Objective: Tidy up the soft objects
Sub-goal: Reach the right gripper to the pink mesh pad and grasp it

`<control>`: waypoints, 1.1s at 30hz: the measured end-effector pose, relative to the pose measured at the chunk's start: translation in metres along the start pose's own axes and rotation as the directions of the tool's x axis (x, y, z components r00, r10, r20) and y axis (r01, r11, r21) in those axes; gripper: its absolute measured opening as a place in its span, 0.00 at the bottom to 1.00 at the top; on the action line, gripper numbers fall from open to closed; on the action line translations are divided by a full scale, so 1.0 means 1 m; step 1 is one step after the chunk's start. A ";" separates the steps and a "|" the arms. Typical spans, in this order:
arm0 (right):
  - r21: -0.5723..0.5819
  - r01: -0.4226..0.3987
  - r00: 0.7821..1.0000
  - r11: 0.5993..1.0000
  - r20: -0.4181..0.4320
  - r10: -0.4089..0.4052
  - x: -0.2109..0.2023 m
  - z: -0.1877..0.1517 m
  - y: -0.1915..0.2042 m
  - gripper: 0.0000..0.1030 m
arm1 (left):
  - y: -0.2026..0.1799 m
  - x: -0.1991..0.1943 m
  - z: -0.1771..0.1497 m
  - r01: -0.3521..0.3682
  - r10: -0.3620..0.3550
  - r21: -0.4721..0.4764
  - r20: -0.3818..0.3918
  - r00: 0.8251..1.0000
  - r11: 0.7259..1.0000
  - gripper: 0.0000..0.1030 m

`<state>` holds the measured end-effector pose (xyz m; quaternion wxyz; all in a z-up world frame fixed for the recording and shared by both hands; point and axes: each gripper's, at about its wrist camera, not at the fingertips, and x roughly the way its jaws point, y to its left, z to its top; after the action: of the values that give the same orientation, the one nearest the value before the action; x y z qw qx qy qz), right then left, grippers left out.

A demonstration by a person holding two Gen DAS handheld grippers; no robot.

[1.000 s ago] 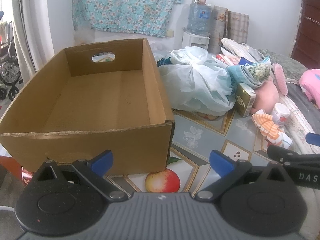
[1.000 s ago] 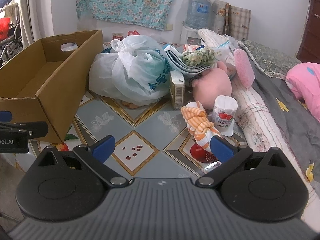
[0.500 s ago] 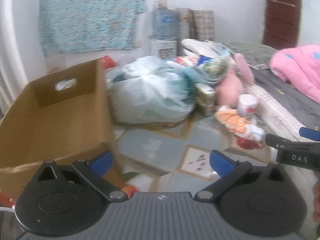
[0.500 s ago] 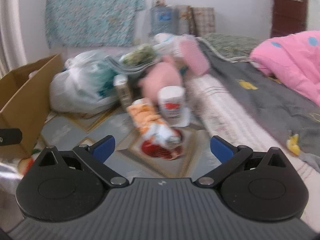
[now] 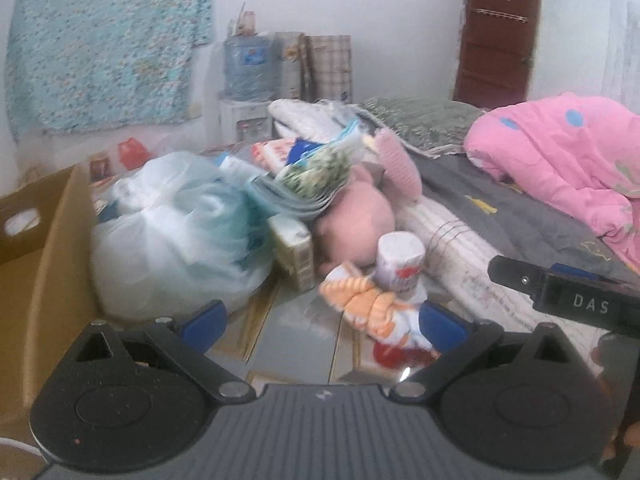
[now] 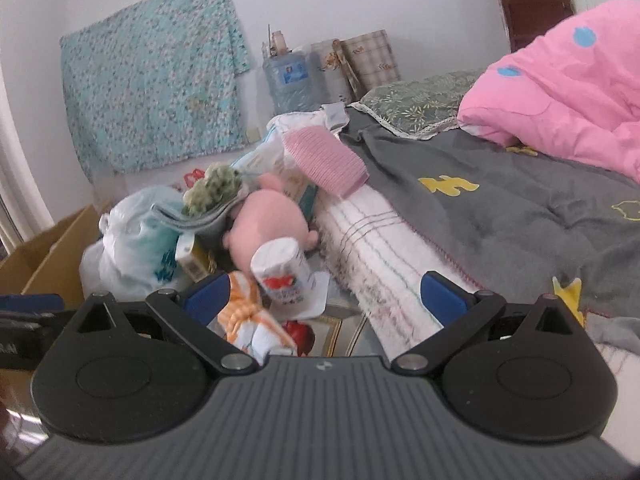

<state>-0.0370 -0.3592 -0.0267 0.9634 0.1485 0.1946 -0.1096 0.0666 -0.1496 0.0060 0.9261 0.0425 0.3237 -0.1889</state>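
Here both grippers hover with jaws spread wide, nothing between them. Left gripper [image 5: 320, 322]: between its jaws, near the right one, lies an orange-and-white striped cloth bundle [image 5: 368, 306] on the patterned floor [image 5: 292, 332]. Just past it stands a white tissue roll [image 5: 400, 266] with a red print, touching the bundle's far side. Left of that jaw line, ahead of the left jaw, a bulging white plastic bag [image 5: 172, 236] sits tight against the cardboard box [image 5: 52, 272], which runs outside the left jaw. A small yellowish carton [image 5: 294, 252] stands between bag and roll. Behind it, a pink plush toy [image 5: 356, 220] lies under folded grey cloths [image 5: 292, 200] topped by a green crocheted piece [image 5: 320, 172]. Beyond the right jaw, the right gripper's black arm sticks in from the side. Blurry overall.

Right gripper [image 6: 324, 294]: the striped bundle [image 6: 244, 316] is just inside its left jaw, the tissue roll [image 6: 280, 272] tilted a bit further ahead, still nearer the left jaw. A white striped blanket edge [image 6: 372, 256] runs forward through the middle of the gap. Right jaw hangs over a grey bedspread [image 6: 500, 216] on the bed. Further on, plush toy [image 6: 268, 220], bag [image 6: 132, 248], box corner [image 6: 44, 252] all lie left of the left jaw. A pink ribbed pad [image 6: 324, 160] leans ahead, centre. Far right, a pink quilt [image 6: 560, 92]. On the far wall hangs a teal floral cloth [image 6: 152, 92], a water jug [image 6: 290, 80] beside it.
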 end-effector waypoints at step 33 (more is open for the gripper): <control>-0.246 0.027 0.999 0.969 -0.034 -0.037 0.216 0.102 0.021 0.39 | 0.033 0.065 0.038 0.053 -0.052 -0.076 0.016 0.999 0.996 0.67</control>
<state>0.1975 -0.4060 -0.0199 0.9685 0.0273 0.2274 -0.0974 0.1477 -0.1478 -0.0054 0.9240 -0.0026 0.3251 -0.2012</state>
